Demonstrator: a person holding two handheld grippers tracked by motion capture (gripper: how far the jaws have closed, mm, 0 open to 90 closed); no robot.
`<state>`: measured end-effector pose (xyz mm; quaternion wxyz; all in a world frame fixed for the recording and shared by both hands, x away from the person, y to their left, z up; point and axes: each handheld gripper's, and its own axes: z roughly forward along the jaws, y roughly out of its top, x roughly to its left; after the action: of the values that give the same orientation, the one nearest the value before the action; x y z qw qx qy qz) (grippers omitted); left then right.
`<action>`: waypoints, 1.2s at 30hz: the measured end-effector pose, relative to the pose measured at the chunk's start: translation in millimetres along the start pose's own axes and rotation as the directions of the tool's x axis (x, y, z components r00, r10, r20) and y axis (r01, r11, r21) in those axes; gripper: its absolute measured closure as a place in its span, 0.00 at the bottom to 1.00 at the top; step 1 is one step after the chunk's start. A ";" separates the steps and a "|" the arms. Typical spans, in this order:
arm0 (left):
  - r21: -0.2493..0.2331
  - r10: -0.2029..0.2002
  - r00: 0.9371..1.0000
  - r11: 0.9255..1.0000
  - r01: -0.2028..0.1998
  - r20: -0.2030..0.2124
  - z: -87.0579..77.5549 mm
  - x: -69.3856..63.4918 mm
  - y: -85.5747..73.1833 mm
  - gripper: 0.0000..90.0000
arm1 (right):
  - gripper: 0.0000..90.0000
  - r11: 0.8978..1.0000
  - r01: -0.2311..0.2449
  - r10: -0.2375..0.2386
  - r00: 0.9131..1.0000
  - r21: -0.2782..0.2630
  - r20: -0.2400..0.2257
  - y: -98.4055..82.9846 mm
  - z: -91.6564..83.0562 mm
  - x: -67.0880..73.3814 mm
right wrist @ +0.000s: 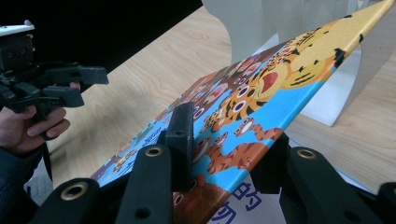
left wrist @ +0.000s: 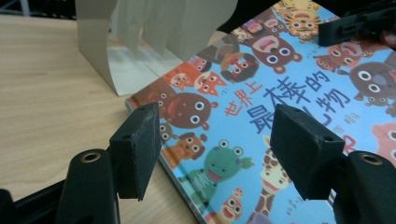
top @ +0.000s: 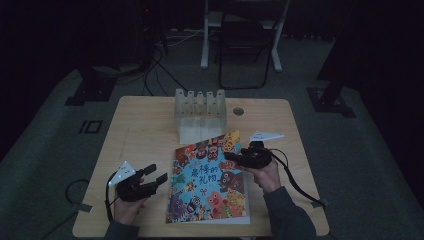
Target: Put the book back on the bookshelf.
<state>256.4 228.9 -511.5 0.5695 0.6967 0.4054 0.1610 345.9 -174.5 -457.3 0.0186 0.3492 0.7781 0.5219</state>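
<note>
A picture book (top: 207, 185) with cartoon animals on a blue cover lies on the wooden table (top: 145, 125). My right gripper (top: 229, 156) is shut on the cover's right edge. In the right gripper view its jaws (right wrist: 229, 135) pinch the cover (right wrist: 261, 93), which tilts up off a white page below. My left gripper (top: 156, 173) hovers open just left of the book. In the left gripper view its jaws (left wrist: 215, 135) stand wide apart above the book's left edge (left wrist: 280, 93), with nothing between them. The left gripper (right wrist: 91, 86) also shows far off in the right gripper view.
A pale slotted book rack (top: 200, 107) stands at the back of the table, just behind the book's far corner; it also shows close by (left wrist: 154, 28). A small round hole (top: 238, 111) sits to its right. A chair (top: 242, 45) and cables lie beyond the table.
</note>
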 end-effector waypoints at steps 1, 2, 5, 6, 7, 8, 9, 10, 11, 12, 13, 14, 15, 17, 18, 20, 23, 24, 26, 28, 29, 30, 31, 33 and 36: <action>-0.006 0.008 1.000 1.000 -0.008 -0.008 0.3 -0.3 0.2 0.37 | 0.73 1.000 0.004 -0.004 1.000 -0.002 0.001 0.2 -1.0 0.4; -0.010 0.014 1.000 1.000 -0.014 -0.017 0.3 -0.4 0.9 0.35 | 0.73 1.000 0.008 -0.008 1.000 -0.004 0.001 0.2 -1.5 0.5; 0.008 0.001 1.000 1.000 -0.001 -0.006 0.4 0.0 4.0 0.38 | 0.73 1.000 0.017 -0.017 1.000 -0.010 0.002 0.4 -3.2 1.5; 0.021 -0.001 1.000 1.000 0.001 -0.011 0.7 -0.2 5.2 0.38 | 0.73 1.000 0.022 -0.022 1.000 -0.012 0.001 0.4 -4.1 2.1; 0.032 -0.002 1.000 0.999 0.002 -0.015 1.1 -0.1 6.4 0.37 | 0.73 1.000 0.027 -0.027 1.000 -0.015 0.002 0.4 -4.8 2.6; 0.039 -0.002 1.000 0.999 0.003 -0.019 1.3 0.0 7.2 0.37 | 0.73 0.999 0.030 -0.030 1.000 -0.018 0.002 0.4 -5.5 3.1; 0.045 -0.004 1.000 0.999 0.005 -0.020 1.9 0.5 8.0 0.37 | 0.73 0.999 0.034 -0.034 0.999 -0.020 0.002 0.4 -6.2 3.6; 0.050 -0.007 1.000 0.999 0.008 -0.018 2.6 0.9 8.9 0.36 | 0.73 0.999 0.040 -0.040 0.999 -0.024 0.002 0.4 -6.9 4.1; 0.053 -0.004 1.000 0.999 0.005 -0.017 3.0 1.2 9.7 0.36 | 0.73 0.999 0.046 -0.046 0.999 -0.026 0.002 0.5 -7.8 4.8; 0.051 -0.002 1.000 0.999 0.002 -0.012 3.2 1.7 10.4 0.35 | 0.73 0.998 0.050 -0.050 0.999 -0.028 0.002 0.7 -8.7 5.5; 0.043 -0.004 1.000 0.999 0.004 -0.004 3.5 1.8 11.0 0.34 | 0.73 0.998 0.057 -0.057 0.998 -0.031 0.002 1.0 -9.5 6.0; 0.035 0.000 1.000 0.999 0.000 0.004 3.6 2.1 11.7 0.33 | 0.73 0.998 0.060 -0.060 0.998 -0.032 0.002 1.2 -10.3 6.7; 0.035 0.000 1.000 0.999 0.000 0.004 3.6 2.1 11.7 0.32 | 0.73 0.998 0.060 -0.060 0.998 -0.032 0.002 1.2 -10.3 6.7; 0.033 0.003 1.000 0.999 -0.003 0.003 4.8 2.7 14.8 0.31 | 0.73 0.996 0.075 -0.075 0.997 -0.037 0.002 2.1 -12.5 8.3; 0.038 0.007 1.000 0.999 -0.007 0.002 5.2 3.2 15.9 0.30 | 0.73 0.996 0.080 -0.080 0.997 -0.039 0.002 2.3 -13.0 8.7; 0.043 0.018 1.000 0.999 -0.018 -0.005 6.4 3.4 17.6 0.30 | 0.73 0.995 0.087 -0.087 0.996 -0.043 0.001 2.4 -14.1 9.2; 0.049 0.035 0.999 0.998 -0.034 -0.015 8.6 3.0 20.1 0.29 | 0.73 0.994 0.099 -0.099 0.995 -0.050 0.000 2.3 -15.9 10.2; 0.049 0.035 0.999 0.998 -0.034 -0.015 8.6 3.0 20.1 0.29 | 0.73 0.994 0.099 -0.099 0.995 -0.050 0.000 2.3 -15.9 10.2; 0.058 0.041 0.999 0.998 -0.040 -0.022 11.2 4.0 22.2 0.29 | 0.73 0.992 0.111 -0.111 0.994 -0.055 -0.001 2.3 -17.3 10.8; 0.062 0.041 0.999 0.997 -0.040 -0.019 12.7 4.7 23.1 0.29 | 0.73 0.992 0.115 -0.116 0.993 -0.057 -0.001 2.3 -17.7 11.0; 0.064 0.045 0.999 0.997 -0.044 -0.018 13.4 4.9 23.5 0.29 | 0.73 0.991 0.120 -0.120 0.993 -0.059 -0.001 2.5 -18.5 11.2; 0.064 0.046 0.999 0.997 -0.045 -0.019 13.9 4.9 23.7 0.29 | 0.73 0.991 0.122 -0.123 0.992 -0.061 -0.002 2.6 -18.9 11.3; 0.065 0.049 0.999 0.997 -0.047 -0.017 14.7 5.2 24.0 0.29 | 0.73 0.990 0.124 -0.124 0.992 -0.061 -0.002 2.6 -19.2 11.4; 0.067 0.050 0.999 0.997 -0.049 -0.015 16.6 5.3 24.9 0.29 | 0.73 0.989 0.130 -0.130 0.991 -0.064 -0.002 2.7 -20.2 11.8; 0.071 0.052 0.999 0.996 -0.051 -0.008 20.0 6.3 26.7 0.29 | 0.73 0.987 0.142 -0.143 0.990 -0.070 -0.003 2.7 -21.8 12.6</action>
<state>284.2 219.7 -494.3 0.5384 0.7258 0.3952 0.1646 329.2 -184.3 -441.0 0.0648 0.2897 0.7825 0.5473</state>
